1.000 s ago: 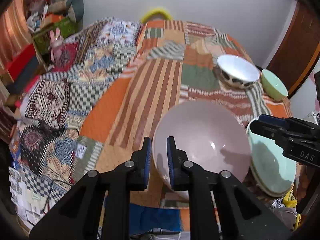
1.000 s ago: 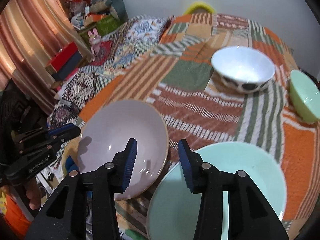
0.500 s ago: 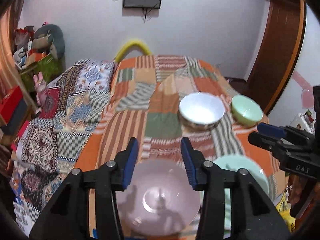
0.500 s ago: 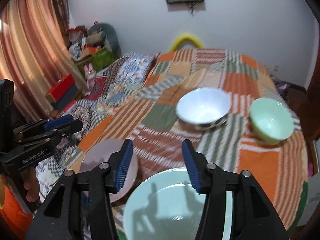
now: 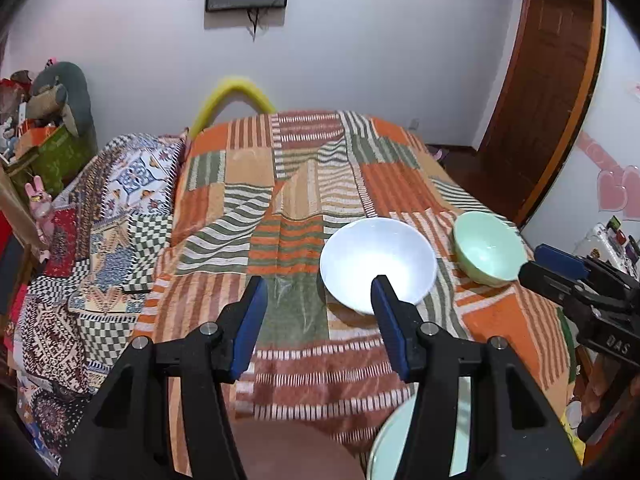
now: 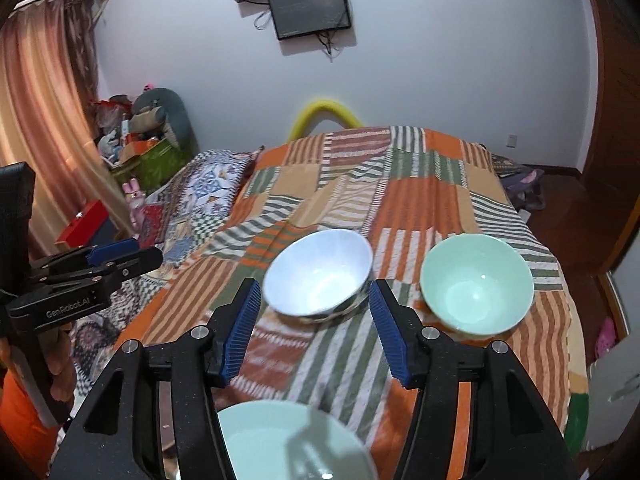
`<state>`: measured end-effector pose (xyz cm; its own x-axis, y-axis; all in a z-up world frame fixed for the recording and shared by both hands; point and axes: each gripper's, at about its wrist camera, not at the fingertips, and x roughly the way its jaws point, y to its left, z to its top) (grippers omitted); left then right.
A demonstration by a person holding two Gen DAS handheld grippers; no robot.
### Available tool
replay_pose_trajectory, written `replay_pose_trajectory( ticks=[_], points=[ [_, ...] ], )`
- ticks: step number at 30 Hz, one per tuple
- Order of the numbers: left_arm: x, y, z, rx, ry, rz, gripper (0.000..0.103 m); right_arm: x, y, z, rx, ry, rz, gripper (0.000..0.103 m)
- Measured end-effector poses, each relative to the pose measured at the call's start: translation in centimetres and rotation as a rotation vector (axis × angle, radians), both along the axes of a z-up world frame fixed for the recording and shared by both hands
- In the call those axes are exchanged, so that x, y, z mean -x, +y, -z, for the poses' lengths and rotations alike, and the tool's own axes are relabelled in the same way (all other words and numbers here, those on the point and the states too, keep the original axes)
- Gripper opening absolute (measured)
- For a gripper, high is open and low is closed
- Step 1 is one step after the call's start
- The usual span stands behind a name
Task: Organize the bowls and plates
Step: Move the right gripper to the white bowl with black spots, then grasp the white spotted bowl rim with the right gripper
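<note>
Found left claw (image 5: pixel 316 312) and right claw (image 6: pixel 312 312) both released, jaws just widened, nothing between them. Noted green plate (image 6: pixel 280 436) and pink plate (image 5: pixel 288 452) side by side at near edge of bed, not stacked. Beyond, observed white bowl (image 6: pixel 320 272) and green bowl (image 6: pixel 476 284) upright, close together but separate, on the patchwork blanket (image 5: pixel 304 184). Judged sorting unfinished: bowls unnested. Recorded wall screen (image 6: pixel 310 8) and curtain (image 6: pixel 36 120) beyond.
</note>
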<state>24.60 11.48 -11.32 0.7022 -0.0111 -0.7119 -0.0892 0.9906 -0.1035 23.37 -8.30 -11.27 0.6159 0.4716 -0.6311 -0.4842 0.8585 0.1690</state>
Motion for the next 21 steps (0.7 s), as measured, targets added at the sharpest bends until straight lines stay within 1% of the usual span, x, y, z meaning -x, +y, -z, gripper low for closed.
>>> replay_pose_trajectory(
  ticks=[5,8,9,10,13,16,18,21],
  points=[
    [-3.7,0.3,3.2,-0.003,0.07,0.013,0.053,-2.5,0.5,2.0,0.023,0.042,0.006,0.053],
    [-5.3,0.6,4.9,0.019,0.103,0.018,0.053,-3.8,0.9,3.2,0.027,0.076,0.006,0.053],
    [-5.9,0.6,5.6,0.027,0.115,0.02,0.051,-4.5,1.0,3.8,0.025,0.091,0.006,0.053],
    [-6.3,0.7,6.1,0.028,0.122,0.023,0.047,-4.7,1.2,4.1,0.025,0.103,0.006,0.053],
    [-7.6,0.6,7.5,0.025,0.15,0.035,0.038,-6.1,1.7,5.4,0.029,0.151,-0.003,0.053],
    [-8.7,0.4,8.8,0.019,0.174,0.033,0.029,-6.9,2.2,6.4,0.04,0.176,-0.006,0.053],
    [-9.4,0.3,9.5,0.018,0.187,0.036,0.028,-7.3,2.5,7.0,0.057,0.185,-0.002,0.052],
    [-9.9,0.1,10.3,0.031,0.201,0.045,0.027,-7.8,2.9,7.8,0.066,0.209,-0.006,0.045]
  ],
)
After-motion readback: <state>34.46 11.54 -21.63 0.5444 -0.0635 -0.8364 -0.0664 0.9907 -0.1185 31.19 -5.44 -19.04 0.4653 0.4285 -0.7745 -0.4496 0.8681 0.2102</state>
